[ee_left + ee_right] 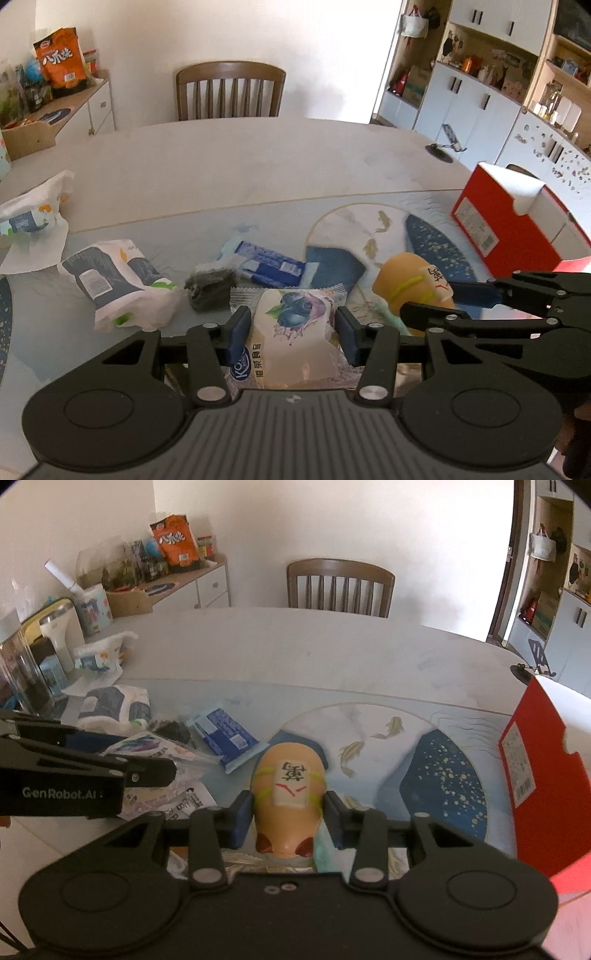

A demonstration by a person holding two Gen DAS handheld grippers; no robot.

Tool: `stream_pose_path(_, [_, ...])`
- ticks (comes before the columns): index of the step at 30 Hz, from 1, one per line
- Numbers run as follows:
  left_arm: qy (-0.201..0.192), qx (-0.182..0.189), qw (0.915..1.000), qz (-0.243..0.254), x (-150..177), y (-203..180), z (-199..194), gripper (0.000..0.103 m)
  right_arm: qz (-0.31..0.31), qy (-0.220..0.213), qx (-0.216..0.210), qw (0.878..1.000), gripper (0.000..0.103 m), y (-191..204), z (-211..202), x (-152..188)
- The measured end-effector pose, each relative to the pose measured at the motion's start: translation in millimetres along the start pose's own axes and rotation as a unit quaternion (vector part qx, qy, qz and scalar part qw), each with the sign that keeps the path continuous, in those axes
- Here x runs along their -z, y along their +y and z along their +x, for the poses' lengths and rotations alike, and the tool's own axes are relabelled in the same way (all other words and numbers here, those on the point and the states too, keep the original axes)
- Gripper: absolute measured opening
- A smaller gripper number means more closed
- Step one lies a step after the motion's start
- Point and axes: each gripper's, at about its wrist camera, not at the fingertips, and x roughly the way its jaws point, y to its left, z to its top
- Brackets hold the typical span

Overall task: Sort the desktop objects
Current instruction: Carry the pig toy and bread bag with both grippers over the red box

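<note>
My left gripper [291, 332] pinches a pale plastic-wrapped pastry with blueberries printed on the wrapper [291, 325], its blue pads pressed against the packet's two long sides. I take it across the width because the film is slick and soft, and a squeeze there seems least likely to let it slide out. My right gripper [288, 814] is clamped the same way on a rounded peach-coloured toy with a white tile bearing a dark character on its back [290, 794] — the pads sit at its flanks, below the tile, where the body is widest. Both pieces look lifted clear of the blue patterned table mat [436, 775], though I cannot be sure how far.

The only container near me is the red cardboard box with a white inside [532, 760], standing open at my right, just beyond the mat. What lies in it I cannot see; its wall hides the inside. I judge it the likely place for one sort of thing.

Still loose on the mat are a blue flat wrapper [273, 264], a dark crumpled packet [208, 290] and a white-and-navy tissue pack [114, 277], close together at my left — unsorted, by the look of it.
</note>
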Motion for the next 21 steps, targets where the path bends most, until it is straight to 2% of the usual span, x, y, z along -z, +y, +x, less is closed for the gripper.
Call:
stream_pose_path(10, [-0.024,0.027,0.9991,0.021,-2.4,-36.4,-32.3,0.049,0.037,-0.02,-0.007,0.999,0.039,-18.6,-44.3,4.3])
stream_pose_path(21, [-0.043,0.056,0.9971,0.03,-12.7,-80.5,-59.4,0.049,0.068,-0.038,-0.004,0.997,0.039,-62.1,-94.6,11.0])
